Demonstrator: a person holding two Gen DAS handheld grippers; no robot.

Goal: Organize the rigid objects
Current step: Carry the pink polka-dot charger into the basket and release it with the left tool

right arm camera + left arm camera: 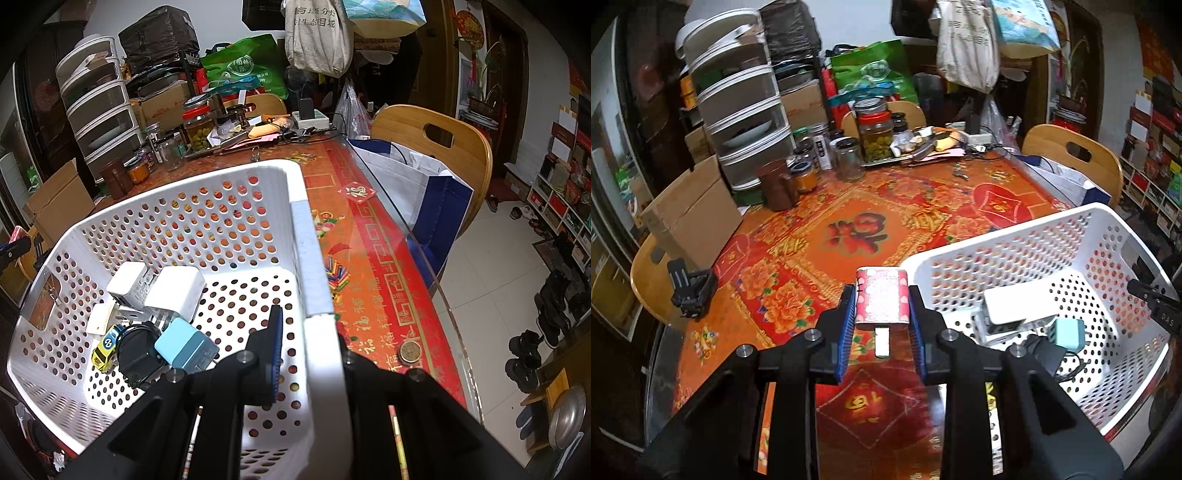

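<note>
Surface: red-and-orange floral tablecloth on a cluttered table.
Left gripper: tilted downward, clamped on a pink patterned box held above the cloth, just left of the basket.
Box axis: long side runs away from the camera.
Right gripper: angled down, clamped on the white basket wall.
Basket contents: white chargers, teal charger, yellow toy car.
</note>
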